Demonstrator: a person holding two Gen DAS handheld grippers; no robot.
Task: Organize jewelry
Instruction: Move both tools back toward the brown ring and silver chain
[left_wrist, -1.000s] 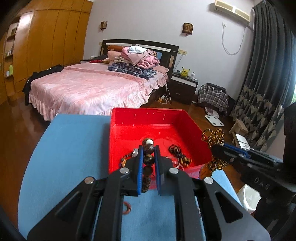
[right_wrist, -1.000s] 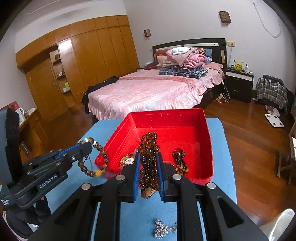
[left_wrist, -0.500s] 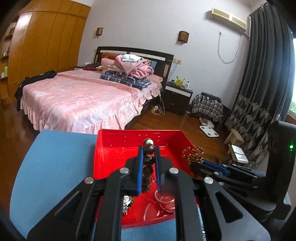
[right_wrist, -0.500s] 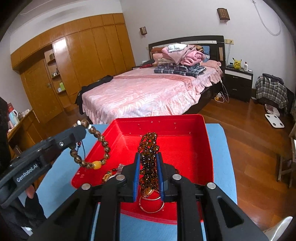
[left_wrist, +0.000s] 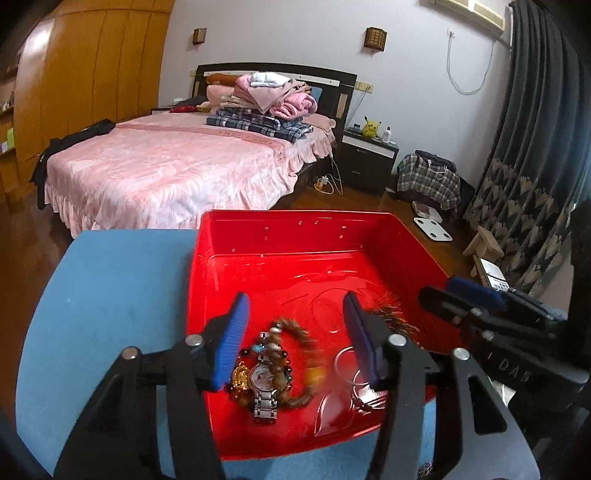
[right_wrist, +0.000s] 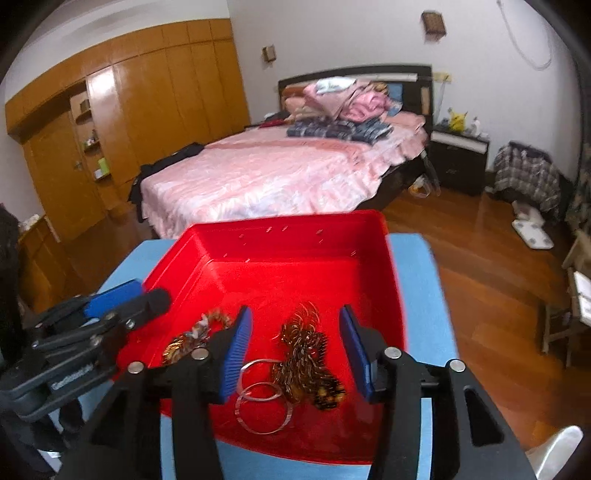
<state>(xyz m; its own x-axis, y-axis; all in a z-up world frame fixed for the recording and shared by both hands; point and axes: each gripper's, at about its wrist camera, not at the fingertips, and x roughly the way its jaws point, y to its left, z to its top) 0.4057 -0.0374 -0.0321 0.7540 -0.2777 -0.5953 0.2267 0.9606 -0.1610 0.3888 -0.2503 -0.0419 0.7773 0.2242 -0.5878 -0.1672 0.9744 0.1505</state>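
Tongs (left_wrist: 295, 321) spread above bracelet (left_wrist: 295, 363)

A pink bed (left_wrist: 177, 173) stands far, wooden wardrobes (left_wrist: 85, 74) left, dark curtains (left_wrist: 535, 147) right, wooden floor (right_wrist: 491, 251).

The left black two-finger gripper (left_wrist: 297, 334) is showing ribbed blue pads (left_wrist: 233, 334), silver round screws and angular cut-out arms. The right black two-finger gripper (right_wrist: 295, 345) is wearing matching blue pads (right_wrist: 238, 349); its body is carrying white "DAS" lettering.
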